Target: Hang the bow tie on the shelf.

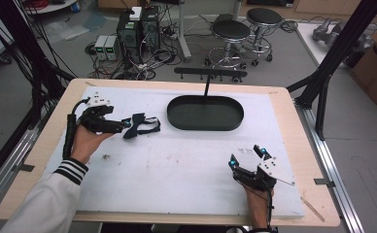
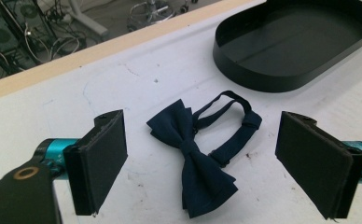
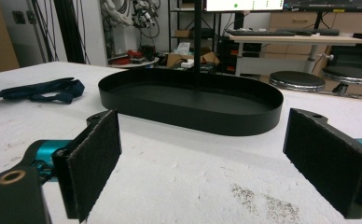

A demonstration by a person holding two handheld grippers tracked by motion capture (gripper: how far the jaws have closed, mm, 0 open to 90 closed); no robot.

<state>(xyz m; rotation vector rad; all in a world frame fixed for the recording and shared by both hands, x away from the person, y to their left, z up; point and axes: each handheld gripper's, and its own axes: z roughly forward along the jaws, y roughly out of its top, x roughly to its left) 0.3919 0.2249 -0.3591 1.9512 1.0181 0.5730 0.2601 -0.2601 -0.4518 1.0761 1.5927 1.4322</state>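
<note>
A dark navy bow tie (image 1: 139, 125) with its strap lies flat on the white mat, left of a black oval tray (image 1: 205, 113). My left gripper (image 1: 126, 127) is open right at the tie; in the left gripper view the bow tie (image 2: 194, 154) lies between the two wide-apart pads (image 2: 102, 161), untouched. The tray (image 2: 291, 74) sits beyond it at upper right. My right gripper (image 1: 247, 158) is open near the mat's front right, empty. Its own view looks at the tray (image 3: 191, 112) ahead and the bow tie (image 3: 44, 90) far left.
A thin black post rises behind the tray to a black bar (image 1: 211, 73). The white mat (image 1: 177, 165) covers a wooden table (image 1: 45, 141). Stools (image 1: 231, 31), computers and cables stand on the floor beyond the far edge.
</note>
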